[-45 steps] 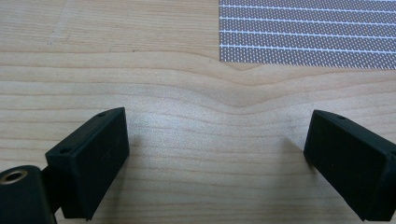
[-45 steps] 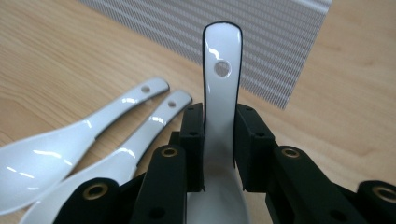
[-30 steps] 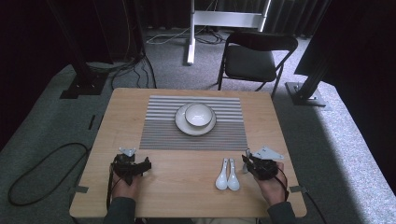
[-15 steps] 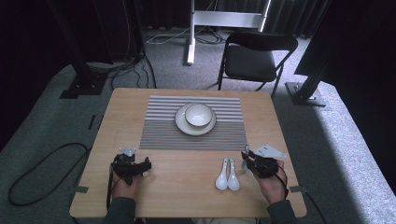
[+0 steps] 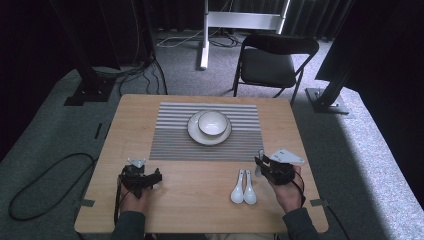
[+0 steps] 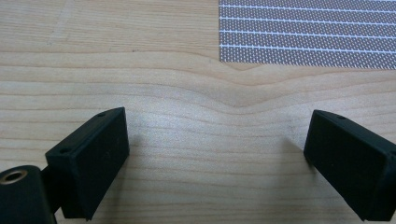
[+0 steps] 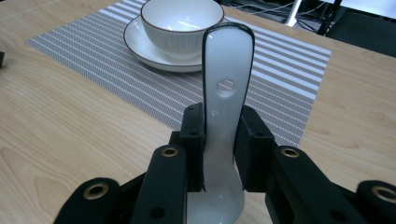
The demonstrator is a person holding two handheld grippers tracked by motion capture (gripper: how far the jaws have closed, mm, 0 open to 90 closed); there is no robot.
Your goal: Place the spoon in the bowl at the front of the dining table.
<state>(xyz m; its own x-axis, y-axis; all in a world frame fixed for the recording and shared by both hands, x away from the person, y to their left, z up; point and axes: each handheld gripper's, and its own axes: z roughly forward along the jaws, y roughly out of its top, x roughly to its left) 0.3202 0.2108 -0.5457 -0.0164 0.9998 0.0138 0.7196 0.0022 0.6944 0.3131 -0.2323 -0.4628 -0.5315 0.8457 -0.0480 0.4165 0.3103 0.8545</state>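
Right hand-held gripper pinching white spoon by handle, long axis running up and away from jaws, toward bowl on saucer, both on striped mat. Bowl lies ahead, well apart; right hand nearer to it. 2 more spoons on table, just beside the gripper's left (touching each other). Left hand-held gripper spread wide, nothing between, over bare wood near mat corner. Held spoon's lower end cut off behind jaws.
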